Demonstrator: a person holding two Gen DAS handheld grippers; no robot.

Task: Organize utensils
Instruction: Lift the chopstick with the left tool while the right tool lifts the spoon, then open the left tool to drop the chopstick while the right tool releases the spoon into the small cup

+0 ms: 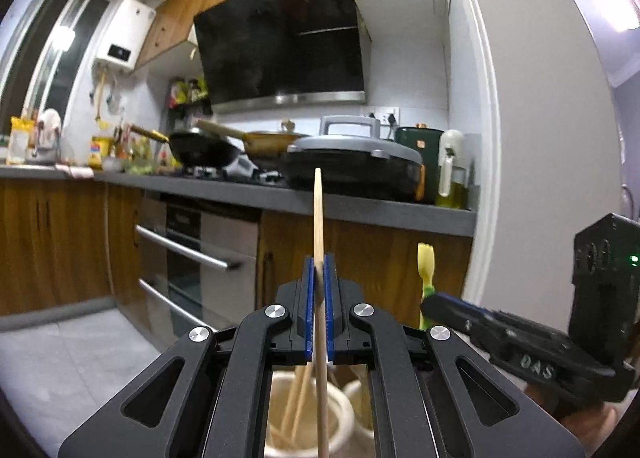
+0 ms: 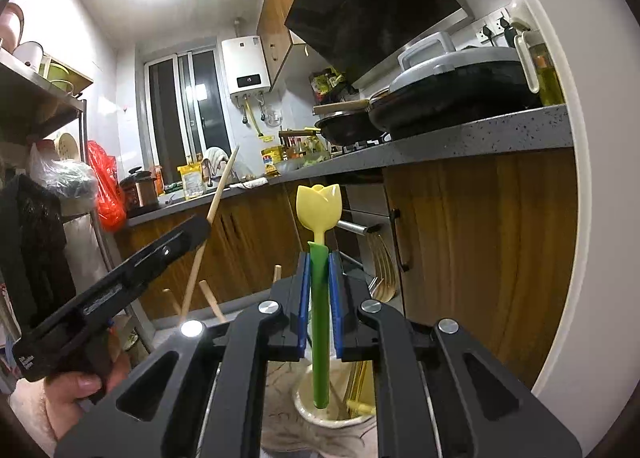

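On the grey countertop (image 1: 360,203) you see a lidded grey electric griddle (image 1: 356,155), with a black wok (image 1: 204,147) to its left. The black range hood (image 1: 280,37) hangs above. A white water heater (image 2: 246,67) is mounted far left, beside the window (image 2: 184,109).

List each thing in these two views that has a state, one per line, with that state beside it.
left gripper: shut on chopstick
chopstick: held upright, lower end over a cream holder
right gripper: shut on tulip spoon
tulip spoon: held upright, yellow head up
cream holder: chopsticks standing inside
grey pan lid: closed
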